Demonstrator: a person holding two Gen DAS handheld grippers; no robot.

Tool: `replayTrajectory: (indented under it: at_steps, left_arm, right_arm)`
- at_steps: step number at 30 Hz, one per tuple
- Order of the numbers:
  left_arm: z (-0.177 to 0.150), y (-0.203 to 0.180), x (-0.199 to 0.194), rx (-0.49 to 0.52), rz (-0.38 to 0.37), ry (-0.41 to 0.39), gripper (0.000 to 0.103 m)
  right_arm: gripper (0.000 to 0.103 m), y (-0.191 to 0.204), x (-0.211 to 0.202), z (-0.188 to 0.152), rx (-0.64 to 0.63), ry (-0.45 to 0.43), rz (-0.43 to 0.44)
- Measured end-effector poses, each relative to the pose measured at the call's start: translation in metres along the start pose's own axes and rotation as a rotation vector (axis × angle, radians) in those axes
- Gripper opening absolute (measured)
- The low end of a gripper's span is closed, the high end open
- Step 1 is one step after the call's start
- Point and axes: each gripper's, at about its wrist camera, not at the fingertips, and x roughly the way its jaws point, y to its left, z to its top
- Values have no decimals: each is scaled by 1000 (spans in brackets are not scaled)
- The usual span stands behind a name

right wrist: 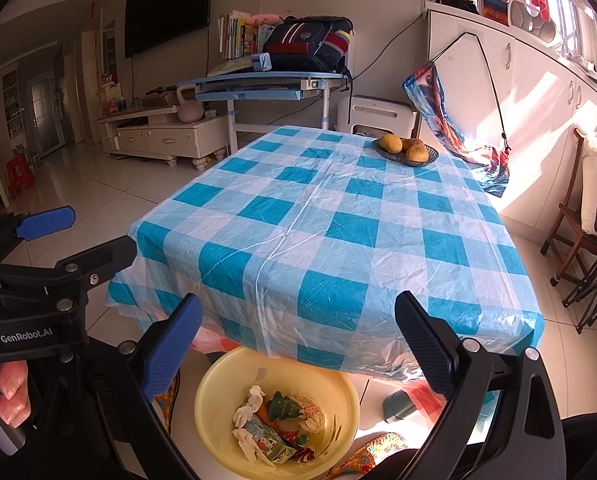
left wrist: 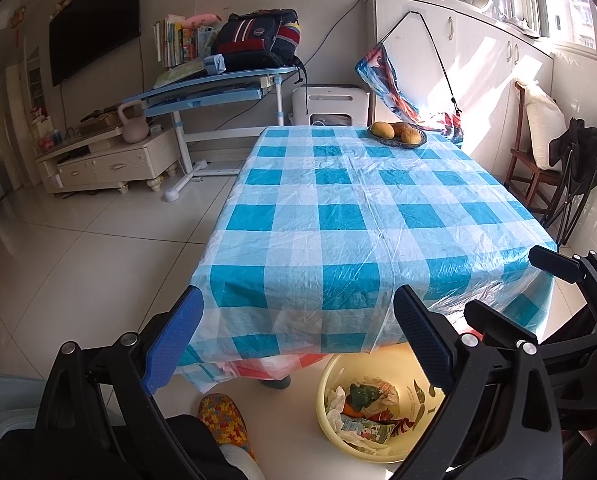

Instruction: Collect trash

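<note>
Crumpled tissues, wrappers and a small carton [right wrist: 267, 438] lie heaped inside the yellow basin [right wrist: 214, 396], directly below the grippers.

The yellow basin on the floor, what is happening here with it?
A person holds a two-finger gripper in each hand above the near edge of a table with a blue checked cover. Both the left gripper and the right gripper are open and hold nothing. The yellow basin on the floor already contains crumpled paper and wrappers. On the table only a dish of fruit is visible.
</note>
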Motion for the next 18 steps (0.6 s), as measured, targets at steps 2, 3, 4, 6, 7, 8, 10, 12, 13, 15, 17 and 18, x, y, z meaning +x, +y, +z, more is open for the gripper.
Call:
replayTrajectory:
  at_steps: [2,3,4,6,7,8,10,12,13,15,17,18]
  left_arm:
    - [0,0,-2,3,-1,-3,93]
    - [-1,1,-3,3,-2,-4,93]
    - [-1,1,-3,3,-2,-4,93]
    - [0,1,-2,3,-2,-3,93]
    - [0,1,-2,3,-2,-4,93]
    - [-1,1,-2,3,-2,-4,93]
    - [-1,1,-3,4,-1,-4,93]
    - [-1,1,-3,4,-2,-4,93]
    - [-1,1,-3,4,-1,-4,93]
    - [-1,1,-3,4,-2,-4,93]
    - [-1,1,-2,3,-2,-4,93]
    - [-1,1,-2,2,-1,-4,93]
  right_arm:
    - [93,0,0,0,1,1,0]
    - [93,0,0,0,1,1,0]
    - [93,0,0,-1,1,1,1]
    - [93,0,0,-1,0,0,1]
    - [93,0,1,0,-1,0,2]
    - [93,0,0,0,-2,-1,2]
    - [93,0,0,-1,-1,-1,2]
    - [93,0,0,-1,-2,-1,2]
    - [93,0,1,0,-2,-1,2]
    - [93,0,0,-1,-2,-1,3]
    - [93,0,0,-2,-3,-1,3]
    - [93,0,0,-1,-3,-1,3]
